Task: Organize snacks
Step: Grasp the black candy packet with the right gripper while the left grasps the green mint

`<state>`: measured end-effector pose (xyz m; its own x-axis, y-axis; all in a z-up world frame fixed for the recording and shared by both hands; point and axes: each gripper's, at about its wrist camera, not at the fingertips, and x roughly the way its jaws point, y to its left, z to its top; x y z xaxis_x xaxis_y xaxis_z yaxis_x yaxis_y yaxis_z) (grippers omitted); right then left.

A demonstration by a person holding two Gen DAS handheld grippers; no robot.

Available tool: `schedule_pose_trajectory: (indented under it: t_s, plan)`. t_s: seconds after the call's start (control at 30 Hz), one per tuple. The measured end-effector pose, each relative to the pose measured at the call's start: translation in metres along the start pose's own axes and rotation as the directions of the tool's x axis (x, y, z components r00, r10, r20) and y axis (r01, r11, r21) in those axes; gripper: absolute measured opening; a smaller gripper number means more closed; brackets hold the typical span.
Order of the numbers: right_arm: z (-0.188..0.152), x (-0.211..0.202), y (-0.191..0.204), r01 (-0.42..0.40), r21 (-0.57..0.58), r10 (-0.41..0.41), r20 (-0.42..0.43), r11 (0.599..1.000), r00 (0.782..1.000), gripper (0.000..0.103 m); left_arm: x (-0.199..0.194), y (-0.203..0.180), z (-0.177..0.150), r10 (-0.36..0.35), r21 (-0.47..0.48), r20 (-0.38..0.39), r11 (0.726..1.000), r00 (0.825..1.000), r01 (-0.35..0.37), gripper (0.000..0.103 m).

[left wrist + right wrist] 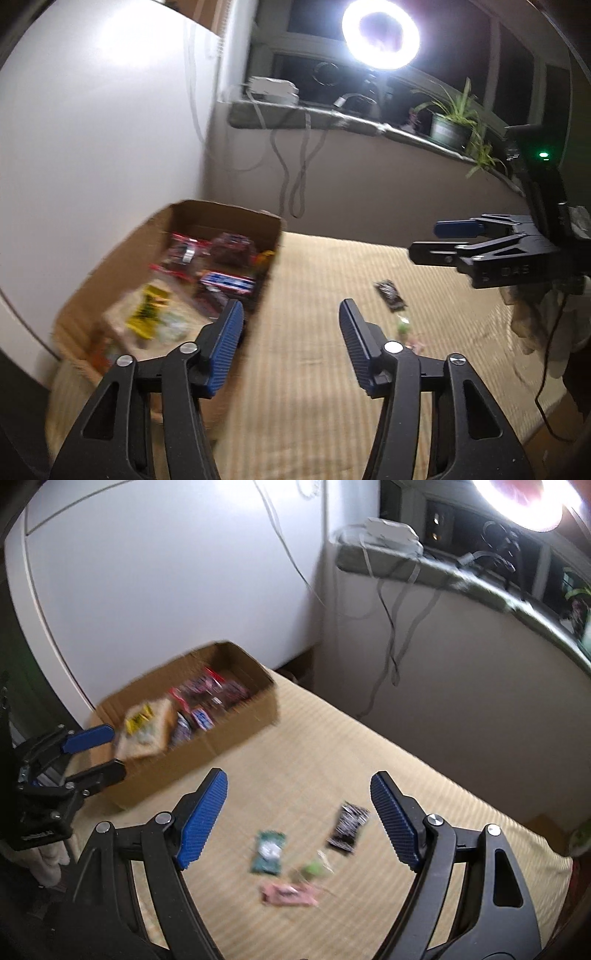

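Four snack packets loose, one box filling

Four packets lie on the bench [424,746]: green [268,853], black [347,829], pink [290,894], pale green [313,869]. One cardboard box [207,749] holds several more. Both grippers, left gripper [291,345] and right gripper [299,819], are spread and empty

right gripper [299,812] hangs over the striped beige mat [406,760] with its blue pads spread wide, nothing between them; below it sit four loose snacks, all a bit blurry: a green packet [268,853], a black packet [348,828], a pink wrapper [290,894] and a small light-green thing [313,869] just beside it; the cardboard box [207,753] at the back left is full of snack bags; left gripper [107,751] is at the box's near corner, jaws apart, empty
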<state>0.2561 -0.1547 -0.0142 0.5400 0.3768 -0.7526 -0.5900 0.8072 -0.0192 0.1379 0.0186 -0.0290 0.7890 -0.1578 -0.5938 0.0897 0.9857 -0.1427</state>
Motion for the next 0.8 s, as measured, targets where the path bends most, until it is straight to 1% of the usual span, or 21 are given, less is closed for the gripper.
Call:
schedule_pose_trajectory:
  t_s: [0.07,0.13,0.2,0.37,0.4,0.47,0.6,0.73,0.8]
  plan:
    - [-0.007,0.005,-0.011,0.009,0.017,-0.008,-0.022,1.0,1.0,0.082,0.008,-0.012,-0.002,-0.02,0.014,-0.019,1.0,1.0,0.021,0.05]
    - [-0.012,0.012,-0.023,0.013,0.039,-0.011,-0.045,0.999,0.999,0.082,0.015,-0.022,-0.004,-0.036,0.028,-0.04,0.999,0.999,0.037,0.046]
    - [-0.016,0.019,-0.03,0.014,0.052,-0.011,-0.063,0.999,0.998,0.082,0.022,-0.03,-0.007,-0.045,0.031,-0.057,0.998,0.997,0.047,0.046]
    - [-0.026,0.04,-0.044,-0.013,0.107,0.024,-0.105,0.994,0.994,0.081,0.047,-0.048,-0.017,-0.083,0.023,-0.126,0.996,0.989,0.086,0.041]
    - [-0.027,0.043,-0.046,-0.015,0.113,0.027,-0.111,0.994,0.993,0.079,0.052,-0.05,-0.018,-0.09,0.018,-0.14,0.995,0.986,0.093,0.038]
    - [-0.031,0.053,-0.049,-0.009,0.124,0.025,-0.131,0.992,0.991,0.072,0.064,-0.056,-0.023,-0.104,0.005,-0.173,0.994,0.979,0.106,0.036]
    - [-0.035,0.066,-0.051,-0.013,0.145,0.035,-0.151,0.989,0.988,0.066,0.082,-0.067,-0.028,-0.118,-0.006,-0.216,0.993,0.969,0.12,0.03]
    - [-0.039,0.077,-0.053,-0.004,0.159,0.031,-0.168,0.987,0.985,0.057,0.095,-0.076,-0.028,-0.114,-0.006,-0.24,0.993,0.964,0.116,0.029]
    - [-0.039,0.082,-0.053,-0.011,0.169,0.041,-0.176,0.986,0.984,0.056,0.101,-0.079,-0.028,-0.103,-0.002,-0.25,0.994,0.963,0.106,0.029]
